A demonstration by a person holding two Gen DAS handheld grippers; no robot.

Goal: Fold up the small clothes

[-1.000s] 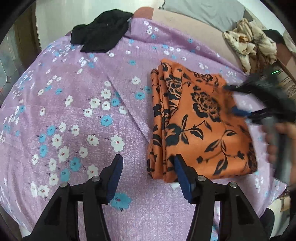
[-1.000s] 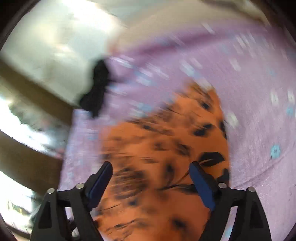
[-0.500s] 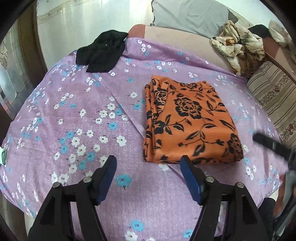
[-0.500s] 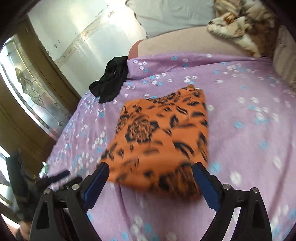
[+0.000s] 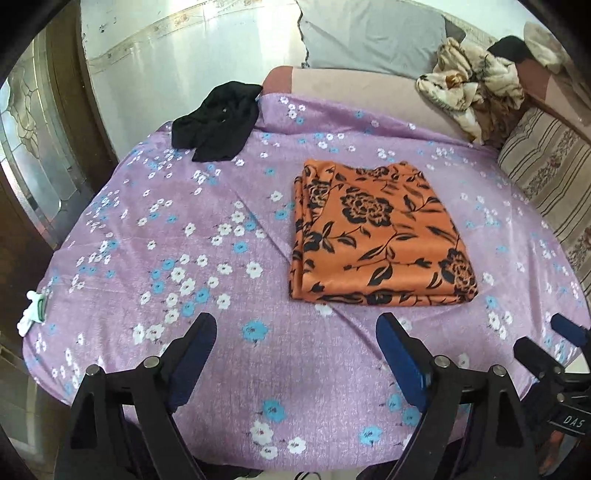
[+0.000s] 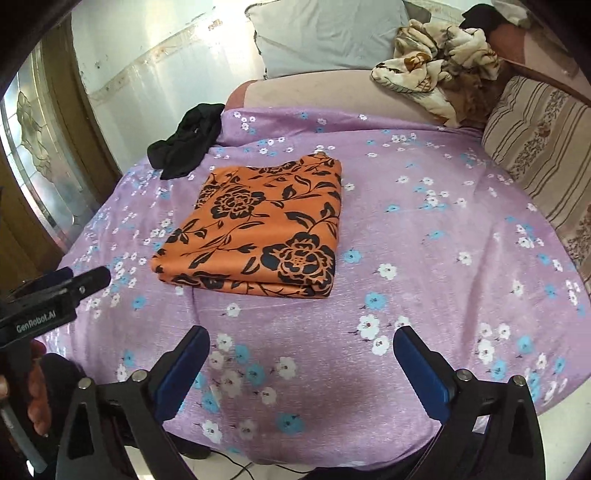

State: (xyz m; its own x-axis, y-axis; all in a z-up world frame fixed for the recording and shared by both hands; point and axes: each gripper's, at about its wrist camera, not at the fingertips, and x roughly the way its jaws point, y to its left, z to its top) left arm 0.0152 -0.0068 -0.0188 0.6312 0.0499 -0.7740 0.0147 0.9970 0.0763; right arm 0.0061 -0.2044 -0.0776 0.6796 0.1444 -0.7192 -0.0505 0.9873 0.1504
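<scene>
1. Left gripper (image 5: pixel 295 341): jaws spread wide, blue pads facing each other, nothing between them. It hovers over the near edge of the purple floral bedsheet (image 5: pixel 207 236), touching no cloth.
2. Right gripper (image 6: pixel 301 354): jaws likewise wide apart and empty, poised above the sheet's near edge, clear of the garment.
3. Orange garment with black floral print (image 6: pixel 258 229): folded into a neat, flat, roughly rectangular stack, layered edges visible along its near and left sides in the left wrist view. It lies on the sheet around the middle of the bed, ahead of both grippers and apart from each.
4. Black garment (image 5: pixel 218 122): crumpled and unfolded, at the sheet's far left corner, well apart from the orange one.
5. Grey pillow (image 6: pixel 328 33) and a rumpled cream patterned blanket (image 6: pixel 439 62): beyond the sheet, at the head of the bed.
6. Striped cushion (image 6: pixel 543 147): along the right edge.
</scene>
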